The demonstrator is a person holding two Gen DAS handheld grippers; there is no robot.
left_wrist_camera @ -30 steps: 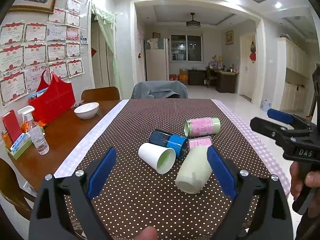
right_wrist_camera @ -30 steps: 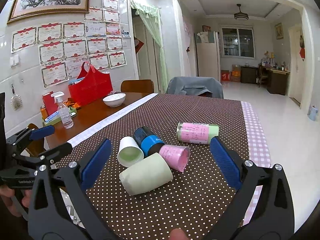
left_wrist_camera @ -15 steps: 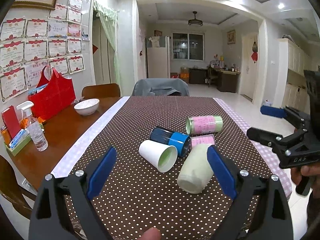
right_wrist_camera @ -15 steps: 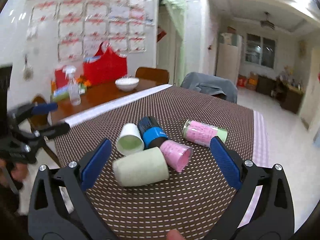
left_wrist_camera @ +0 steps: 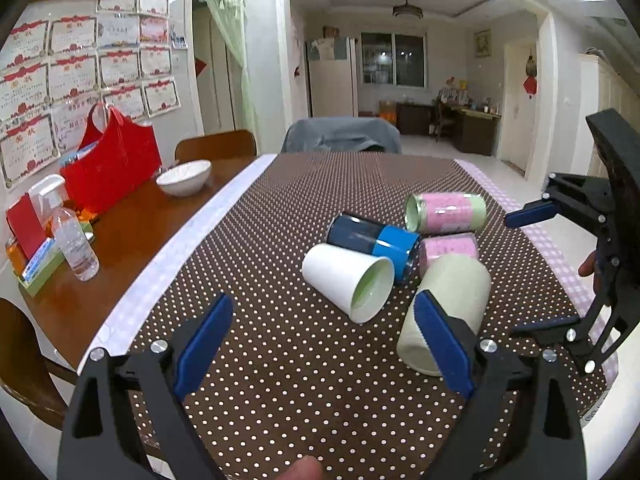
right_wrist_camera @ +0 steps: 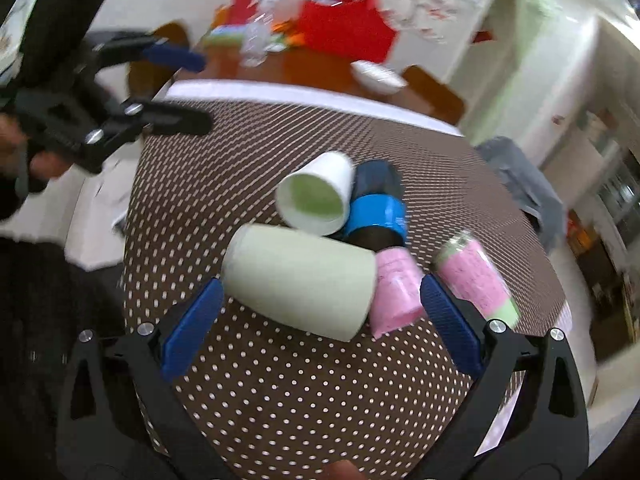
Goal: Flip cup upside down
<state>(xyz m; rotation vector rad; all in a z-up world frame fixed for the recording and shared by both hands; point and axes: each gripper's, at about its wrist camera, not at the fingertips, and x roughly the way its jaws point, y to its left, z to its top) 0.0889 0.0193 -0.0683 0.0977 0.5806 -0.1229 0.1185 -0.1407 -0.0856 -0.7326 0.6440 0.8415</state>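
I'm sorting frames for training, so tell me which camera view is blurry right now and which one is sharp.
Left wrist view: sharp, with fisheye bending at the edges; the white cup and spray bottle are crisp. Right wrist view: tilted and motion-smeared, worst at the top around the red bag; the pale green cup near centre stays readable.

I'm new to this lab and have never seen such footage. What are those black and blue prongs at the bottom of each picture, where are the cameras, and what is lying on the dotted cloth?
The prongs are two-finger grippers that a person holds, one per hand; no robot is involved. Each picture comes from a fisheye camera on a gripper, looking along its fingers. The left gripper and the right gripper are both open and hold nothing. On the dotted tablecloth five cups lie on their sides, close together: a white cup, a pale green cup, a blue cup, a pink cup and a pink and green cup. Beside the cloth stand a bowl, a red bag and a spray bottle.
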